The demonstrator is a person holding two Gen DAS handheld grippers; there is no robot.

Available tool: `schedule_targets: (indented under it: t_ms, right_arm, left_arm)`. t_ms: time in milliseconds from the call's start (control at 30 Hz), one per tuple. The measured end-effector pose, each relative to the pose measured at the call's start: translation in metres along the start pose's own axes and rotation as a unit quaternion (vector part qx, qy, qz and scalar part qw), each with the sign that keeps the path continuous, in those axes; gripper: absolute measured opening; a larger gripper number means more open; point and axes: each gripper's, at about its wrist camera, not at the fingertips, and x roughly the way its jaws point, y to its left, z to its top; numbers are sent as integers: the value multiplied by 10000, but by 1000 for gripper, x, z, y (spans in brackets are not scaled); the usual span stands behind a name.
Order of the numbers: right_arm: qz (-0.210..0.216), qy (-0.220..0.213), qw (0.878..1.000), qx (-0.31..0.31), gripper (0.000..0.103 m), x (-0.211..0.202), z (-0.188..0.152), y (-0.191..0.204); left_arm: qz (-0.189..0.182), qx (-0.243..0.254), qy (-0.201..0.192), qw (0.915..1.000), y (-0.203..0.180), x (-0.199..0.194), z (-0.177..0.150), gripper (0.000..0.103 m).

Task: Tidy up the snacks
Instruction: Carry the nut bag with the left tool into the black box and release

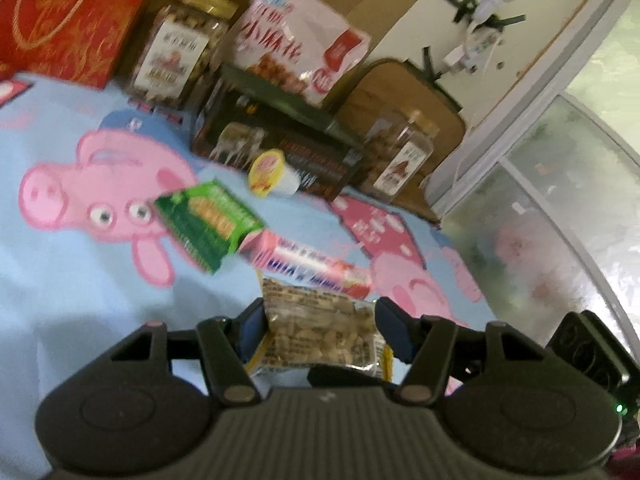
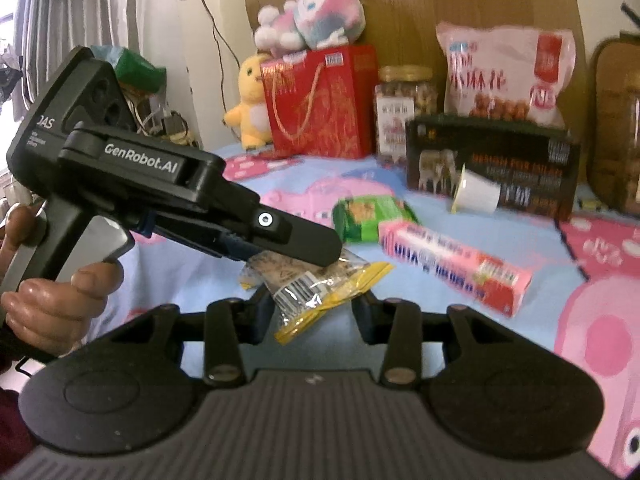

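Observation:
A clear packet of nuts (image 1: 320,332) with yellow ends sits between the blue pads of my left gripper (image 1: 320,312), which is shut on it. In the right wrist view the left gripper (image 2: 320,256) reaches in from the left and clamps the packet's (image 2: 308,288) upper part. The barcode end hangs between the fingers of my right gripper (image 2: 316,304), which also looks shut on it. Loose on the bed ahead are a green biscuit pack (image 1: 208,224), a long pink box (image 1: 308,268) and a tipped jelly cup (image 1: 272,172).
A blue cartoon-pig sheet (image 1: 80,288) covers the bed. Along the back stand a red gift bag (image 2: 320,104), two nut jars (image 1: 180,48) (image 1: 400,156), a pink snack bag (image 2: 504,68) and a dark box (image 2: 492,164). Plush toys (image 2: 312,16) sit behind. A hand (image 2: 52,300) holds the left gripper's handle.

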Motion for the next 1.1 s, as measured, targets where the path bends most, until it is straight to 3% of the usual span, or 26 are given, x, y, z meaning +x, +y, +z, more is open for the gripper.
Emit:
schedule_targets:
  t_ms: [233, 567, 667, 800, 867, 933, 1100]
  right_arm:
    - [-232, -426, 9987, -162, 45, -5, 24, -11]
    - [-779, -759, 9939, -162, 45, 11, 69, -62]
    - [-889, -823, 9926, -126, 45, 28, 87, -86]
    - [-1122, -839, 9901, -1, 48, 66, 108, -117]
    - [-1333, -660, 9889, 29, 49, 87, 111, -130]
    - [-1547, -528, 9864, 169, 49, 93, 107, -137]
    - [-1358, -759, 9865, 506, 50, 59, 85, -139]
  left_arm:
    - [-60, 416, -119, 9990, -22, 9, 36, 59]
    - [-81, 867, -243, 9959, -43, 61, 112, 60]
    - [38, 915, -392, 9950, -39, 80, 139, 61]
    - [574, 787, -526, 9939, -23, 112, 170, 62]
    - [803, 598, -359, 9943, -12, 126, 176, 59]
    - [770, 445, -240, 9957, -5, 127, 170, 59]
    - [545, 576, -408, 9960, -8, 102, 144, 58]
